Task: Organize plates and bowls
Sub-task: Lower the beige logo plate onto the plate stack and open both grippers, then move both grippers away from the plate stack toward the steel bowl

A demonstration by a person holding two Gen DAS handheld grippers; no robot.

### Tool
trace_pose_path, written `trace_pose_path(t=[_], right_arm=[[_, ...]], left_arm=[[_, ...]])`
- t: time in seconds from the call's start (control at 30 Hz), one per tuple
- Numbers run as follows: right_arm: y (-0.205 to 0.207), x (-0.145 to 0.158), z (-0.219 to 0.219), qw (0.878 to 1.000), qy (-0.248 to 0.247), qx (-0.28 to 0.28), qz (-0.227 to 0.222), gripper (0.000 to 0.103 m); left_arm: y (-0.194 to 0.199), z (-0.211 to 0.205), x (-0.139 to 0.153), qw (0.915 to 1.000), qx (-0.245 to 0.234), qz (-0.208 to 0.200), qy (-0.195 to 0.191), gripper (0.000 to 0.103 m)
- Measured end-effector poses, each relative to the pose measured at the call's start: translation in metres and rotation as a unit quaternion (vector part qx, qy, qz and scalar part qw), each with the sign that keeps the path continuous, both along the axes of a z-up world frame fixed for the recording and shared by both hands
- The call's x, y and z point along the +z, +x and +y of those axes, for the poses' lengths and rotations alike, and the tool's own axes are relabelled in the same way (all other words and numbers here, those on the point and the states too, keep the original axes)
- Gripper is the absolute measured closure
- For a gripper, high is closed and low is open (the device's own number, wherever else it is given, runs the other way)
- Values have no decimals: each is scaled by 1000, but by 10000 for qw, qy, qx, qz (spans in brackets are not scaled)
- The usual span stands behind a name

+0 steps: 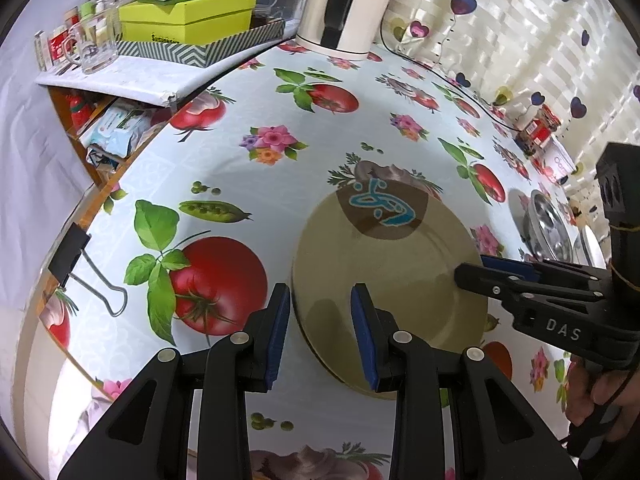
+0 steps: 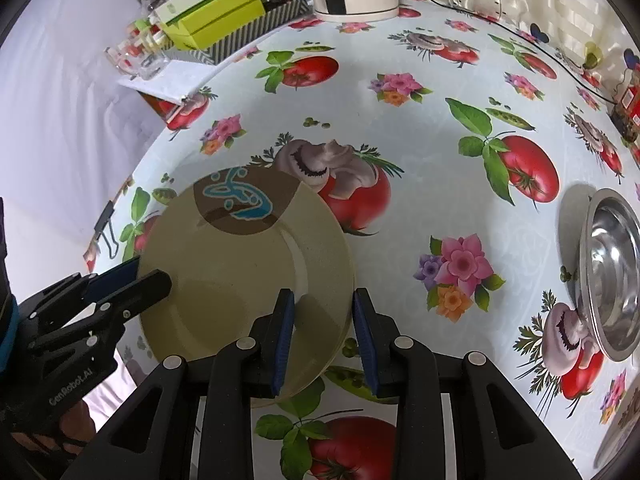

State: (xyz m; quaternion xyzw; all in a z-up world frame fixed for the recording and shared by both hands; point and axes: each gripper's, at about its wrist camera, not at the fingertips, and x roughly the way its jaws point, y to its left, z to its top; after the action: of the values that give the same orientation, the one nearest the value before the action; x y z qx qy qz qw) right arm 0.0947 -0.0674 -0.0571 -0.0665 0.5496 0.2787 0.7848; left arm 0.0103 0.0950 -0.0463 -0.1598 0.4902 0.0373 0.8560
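Observation:
A beige plate (image 1: 384, 272) with a brown disc and a blue motif lies on the patterned tablecloth (image 1: 240, 184). My left gripper (image 1: 322, 296) is open and straddles the plate's left rim, one pad outside it and one over the plate. My right gripper (image 2: 324, 296) is open too and straddles the right rim of the plate (image 2: 240, 272) in the same way. Each gripper shows in the other's view, the right gripper (image 1: 474, 268) and the left gripper (image 2: 154, 272), at opposite rims. A steel bowl (image 2: 612, 272) stands to the right, also seen as the bowl (image 1: 548, 224).
A white kettle (image 1: 344, 12) and green boxes (image 1: 188, 16) on a striped tray stand at the back left, beside a glass mug (image 1: 94, 48). A binder clip (image 1: 76, 256) grips the table's left edge. A black cable (image 2: 520, 36) runs along the back. Another steel rim (image 2: 616, 440) shows at the lower right.

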Motion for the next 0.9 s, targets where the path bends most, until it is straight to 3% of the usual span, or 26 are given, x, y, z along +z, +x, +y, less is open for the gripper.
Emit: trace_pose_path(t=[0.57,0.9], right_arm=[[-5,4,-6,9998,105,-21,-147,78],[-26,25,-32,9983,275,-201,-475,78]], left_arm=[[-1,-3,2,9999,-93,-80,-27,71],[-12,-14,24,9990,-254,-373,18,71]])
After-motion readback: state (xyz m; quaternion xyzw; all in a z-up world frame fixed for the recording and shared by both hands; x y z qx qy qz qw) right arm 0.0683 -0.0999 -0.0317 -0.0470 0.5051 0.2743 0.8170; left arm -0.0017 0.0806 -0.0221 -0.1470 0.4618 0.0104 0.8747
